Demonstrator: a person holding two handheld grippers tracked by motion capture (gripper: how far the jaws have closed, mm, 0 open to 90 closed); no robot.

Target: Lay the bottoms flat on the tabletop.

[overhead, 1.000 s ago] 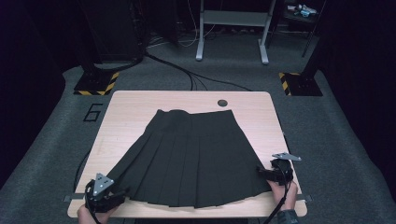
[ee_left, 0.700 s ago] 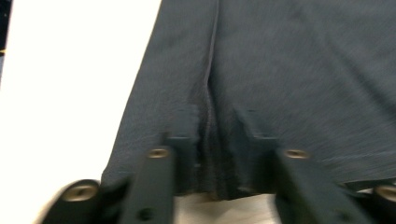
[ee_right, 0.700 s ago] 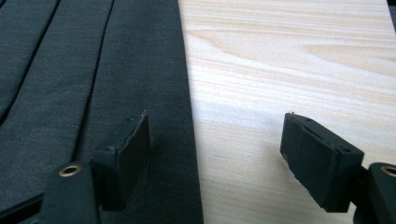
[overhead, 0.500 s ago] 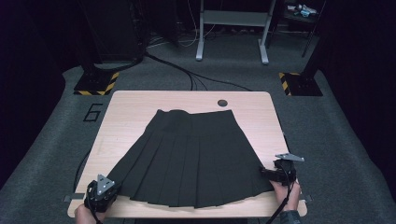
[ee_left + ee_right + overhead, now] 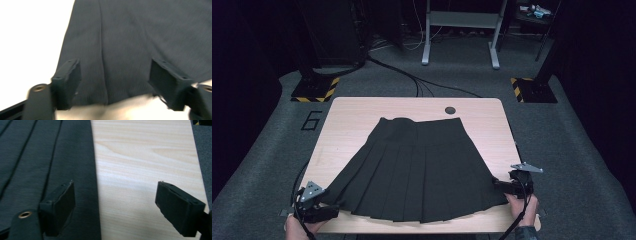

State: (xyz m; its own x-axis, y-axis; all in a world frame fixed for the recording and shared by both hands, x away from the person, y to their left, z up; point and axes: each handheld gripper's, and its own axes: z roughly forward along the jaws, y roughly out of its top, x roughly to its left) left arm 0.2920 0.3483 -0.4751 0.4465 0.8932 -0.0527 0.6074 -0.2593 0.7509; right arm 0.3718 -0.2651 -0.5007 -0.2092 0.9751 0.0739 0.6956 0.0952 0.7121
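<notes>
A black pleated skirt (image 5: 422, 170) lies spread flat on the light wooden table (image 5: 357, 120), waistband at the far side and hem toward me. My left gripper (image 5: 331, 211) is at the near left hem corner. In the left gripper view the skirt's corner (image 5: 125, 37) lies between the wide-apart jaws of the left gripper (image 5: 115, 67); they have just been opening and the pads do not press on it. My right gripper (image 5: 500, 185) is at the near right hem corner. Its jaws (image 5: 116, 187) have just been opening too, one over the skirt's edge (image 5: 45, 157), the other over bare table (image 5: 145, 157).
A dark round hole (image 5: 450, 110) sits in the table beyond the waistband. The table's front edge runs just below both grippers. Grey carpet with a painted 6 (image 5: 311, 120) surrounds the table. Cables (image 5: 412, 80) and metal stand legs (image 5: 427, 50) lie farther back.
My left gripper has shifted slightly at the skirt's near left corner. The skirt and the right gripper lie much as before.
</notes>
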